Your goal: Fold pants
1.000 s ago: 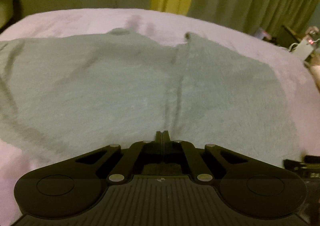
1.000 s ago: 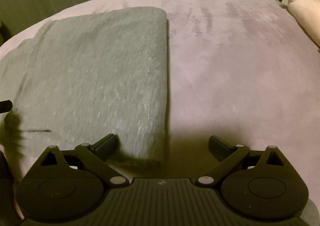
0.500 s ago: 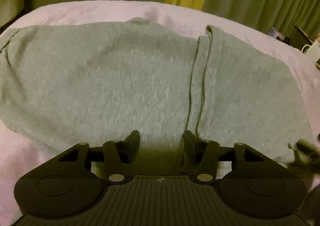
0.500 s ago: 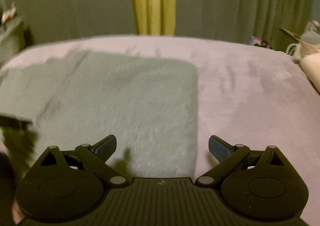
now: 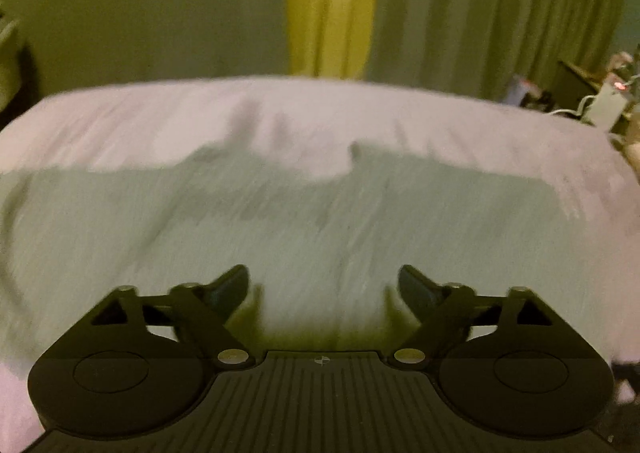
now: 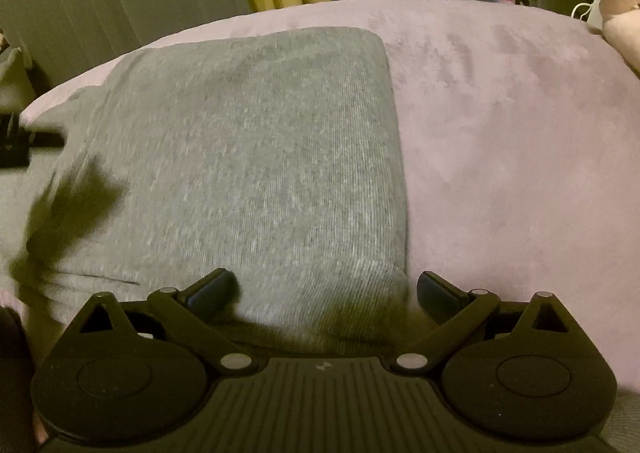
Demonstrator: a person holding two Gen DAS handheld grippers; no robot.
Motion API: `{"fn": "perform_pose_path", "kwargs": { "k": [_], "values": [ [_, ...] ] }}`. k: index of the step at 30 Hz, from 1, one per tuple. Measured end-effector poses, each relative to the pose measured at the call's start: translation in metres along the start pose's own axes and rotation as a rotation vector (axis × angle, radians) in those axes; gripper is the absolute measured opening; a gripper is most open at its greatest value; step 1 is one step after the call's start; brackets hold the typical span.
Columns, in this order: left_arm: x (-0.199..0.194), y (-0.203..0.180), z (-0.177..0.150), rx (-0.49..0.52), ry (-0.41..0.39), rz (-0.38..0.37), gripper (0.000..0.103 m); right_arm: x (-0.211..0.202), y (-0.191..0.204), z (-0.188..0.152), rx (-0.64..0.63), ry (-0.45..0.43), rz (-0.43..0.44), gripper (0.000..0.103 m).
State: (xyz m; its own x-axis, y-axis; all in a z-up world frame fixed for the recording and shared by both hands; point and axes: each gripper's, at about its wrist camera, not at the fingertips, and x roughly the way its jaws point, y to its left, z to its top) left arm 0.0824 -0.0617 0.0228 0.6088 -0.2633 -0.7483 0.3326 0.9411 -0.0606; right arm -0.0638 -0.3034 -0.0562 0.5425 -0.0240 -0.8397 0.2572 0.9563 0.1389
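left gripper (image 5: 324,281) went from closed to open, letting go of the grey pants (image 6: 248,157); right gripper (image 6: 326,287) open too. pants lie folded on the bed (image 6: 520,133), fold looks done.

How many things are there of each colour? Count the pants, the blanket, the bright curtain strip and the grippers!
Grey: 1, the pants
Pink: 1, the blanket
Yellow: 1, the curtain strip
Black: 2, the left gripper and the right gripper, both open
Total: 5
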Motion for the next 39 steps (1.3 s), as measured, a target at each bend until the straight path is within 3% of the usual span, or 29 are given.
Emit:
{"fn": "perform_pose_path", "kwargs": {
  "k": [4, 8, 9, 11, 13, 14, 17, 21, 24, 30, 32, 36, 38, 39],
  "values": [
    [0.034, -0.007, 0.027, -0.009, 0.046, -0.051, 0.092, 0.004, 0.000, 0.001, 0.006, -0.005, 0.007, 0.099],
    [0.067, -0.003, 0.039, -0.043, 0.138, -0.004, 0.091, 0.003, -0.001, 0.002, 0.013, -0.007, 0.013, 0.099],
    [0.068, 0.001, 0.039, -0.061, 0.129, -0.024, 0.091, 0.003, -0.001, 0.001, 0.015, -0.007, 0.014, 0.099],
    [0.069, 0.010, 0.036, -0.119, 0.128, -0.144, 0.092, 0.002, -0.002, 0.002, 0.018, -0.007, 0.016, 0.099],
    [0.078, 0.017, 0.034, -0.164, 0.178, -0.280, 0.092, 0.003, -0.001, 0.002, 0.019, -0.009, 0.018, 0.099],
    [0.084, 0.018, 0.033, -0.182, 0.198, -0.303, 0.092, 0.004, -0.001, 0.002, 0.022, -0.011, 0.018, 0.099],
    [0.090, 0.011, 0.037, -0.134, 0.186, -0.233, 0.074, 0.004, -0.001, 0.002, 0.026, -0.014, 0.020, 0.099],
    [0.084, 0.005, 0.045, -0.114, 0.179, -0.210, 0.027, 0.003, -0.001, 0.003, 0.027, -0.015, 0.023, 0.099],
    [0.062, -0.003, 0.039, -0.079, 0.116, -0.187, 0.024, 0.003, -0.002, 0.003, 0.028, -0.017, 0.026, 0.099],
    [0.014, -0.008, 0.030, -0.027, -0.043, -0.108, 0.024, 0.004, -0.002, 0.003, 0.026, -0.017, 0.025, 0.099],
    [0.014, -0.008, 0.027, -0.017, -0.044, -0.071, 0.028, 0.003, -0.003, 0.003, 0.027, -0.019, 0.029, 0.099],
    [0.025, 0.003, 0.027, -0.017, 0.023, 0.116, 0.045, 0.005, -0.003, 0.003, 0.023, -0.017, 0.024, 0.099],
    [0.009, 0.015, 0.028, -0.057, -0.019, 0.110, 0.065, 0.005, -0.003, 0.003, 0.025, -0.018, 0.027, 0.099],
    [-0.001, 0.022, 0.027, -0.081, -0.044, 0.094, 0.081, 0.005, -0.004, 0.003, 0.026, -0.018, 0.027, 0.099]
  ]
}}
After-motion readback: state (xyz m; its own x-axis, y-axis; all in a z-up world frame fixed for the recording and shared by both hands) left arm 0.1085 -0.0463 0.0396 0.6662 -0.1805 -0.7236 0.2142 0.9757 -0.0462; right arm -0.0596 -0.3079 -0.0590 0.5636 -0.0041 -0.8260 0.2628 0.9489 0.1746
